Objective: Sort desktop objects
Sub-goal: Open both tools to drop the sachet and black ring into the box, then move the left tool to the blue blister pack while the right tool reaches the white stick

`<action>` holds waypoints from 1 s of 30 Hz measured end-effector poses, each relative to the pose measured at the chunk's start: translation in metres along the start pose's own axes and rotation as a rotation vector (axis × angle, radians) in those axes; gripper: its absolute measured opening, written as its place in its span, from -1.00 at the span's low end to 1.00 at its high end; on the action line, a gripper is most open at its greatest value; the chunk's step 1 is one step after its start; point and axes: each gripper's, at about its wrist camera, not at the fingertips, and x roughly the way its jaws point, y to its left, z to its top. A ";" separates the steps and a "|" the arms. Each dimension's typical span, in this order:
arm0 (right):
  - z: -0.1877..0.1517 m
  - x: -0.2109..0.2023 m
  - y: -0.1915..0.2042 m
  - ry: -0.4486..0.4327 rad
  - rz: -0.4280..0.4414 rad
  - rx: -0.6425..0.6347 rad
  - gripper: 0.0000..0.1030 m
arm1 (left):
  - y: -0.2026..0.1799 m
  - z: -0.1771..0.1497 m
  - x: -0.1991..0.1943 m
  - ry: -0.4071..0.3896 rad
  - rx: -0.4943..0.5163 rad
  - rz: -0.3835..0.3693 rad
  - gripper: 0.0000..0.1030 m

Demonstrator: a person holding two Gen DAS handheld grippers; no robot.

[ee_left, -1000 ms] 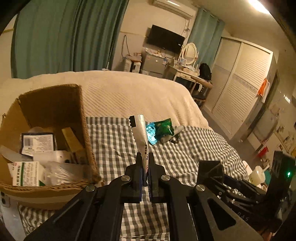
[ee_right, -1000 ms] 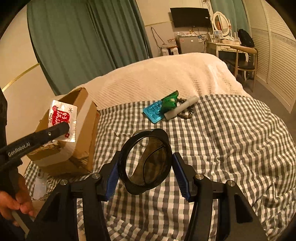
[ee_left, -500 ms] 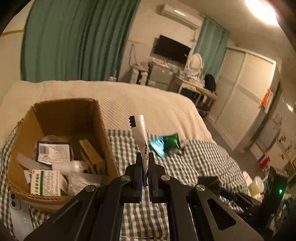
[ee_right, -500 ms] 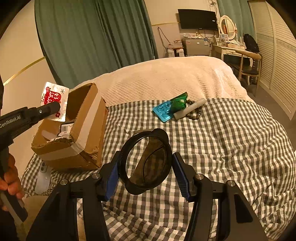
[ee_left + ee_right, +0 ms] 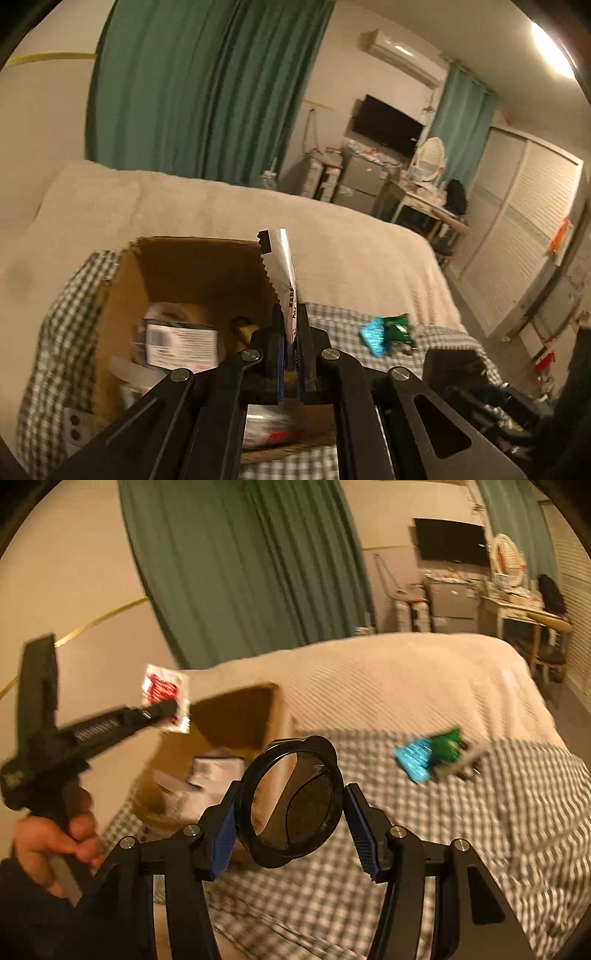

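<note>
My left gripper (image 5: 290, 334) is shut on a silver foil sachet (image 5: 281, 266) with a serrated edge; its red-printed face shows as the sachet (image 5: 165, 696) in the right wrist view. It hangs above the open cardboard box (image 5: 122, 295), which holds several packets and a tape roll. My right gripper (image 5: 290, 806) is shut on a black round-lensed pair of sunglasses (image 5: 295, 797), lifted over the checked cloth (image 5: 480, 830) beside the box (image 5: 236, 716). A blue blister pack (image 5: 415, 757), a green packet (image 5: 447, 744) and a grey tube lie on the cloth to the right.
The box stands on a bed with a cream blanket (image 5: 221, 214). A hand (image 5: 55, 834) holds the left gripper's handle at the lower left. Green curtains, a dresser with a mirror and a wardrobe stand beyond the bed.
Both grippers have risen and swung left toward the box. The sachet now hangs over the box opening. The sunglasses have come up close to the box's right side.
</note>
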 end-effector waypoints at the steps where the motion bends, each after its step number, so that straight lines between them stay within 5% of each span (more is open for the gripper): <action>1: 0.005 0.004 0.006 0.000 0.009 -0.008 0.05 | 0.007 0.001 0.001 -0.002 -0.006 0.011 -0.92; 14: 0.026 0.087 0.090 0.071 0.081 -0.115 0.05 | 0.073 -0.019 0.028 0.095 -0.012 0.106 -0.83; 15: 0.026 0.092 0.093 0.074 0.079 -0.116 0.05 | 0.074 -0.020 0.029 0.101 -0.009 0.114 -0.77; 19: 0.027 0.101 0.094 0.077 0.081 -0.100 0.40 | 0.079 -0.021 0.026 0.086 0.000 0.171 0.64; 20: 0.028 0.100 0.092 0.065 0.069 -0.093 0.50 | 0.080 -0.022 0.023 0.065 -0.005 0.181 0.75; 30: 0.032 0.065 0.061 -0.002 0.020 -0.003 0.63 | 0.071 -0.022 0.004 0.084 -0.050 0.140 0.88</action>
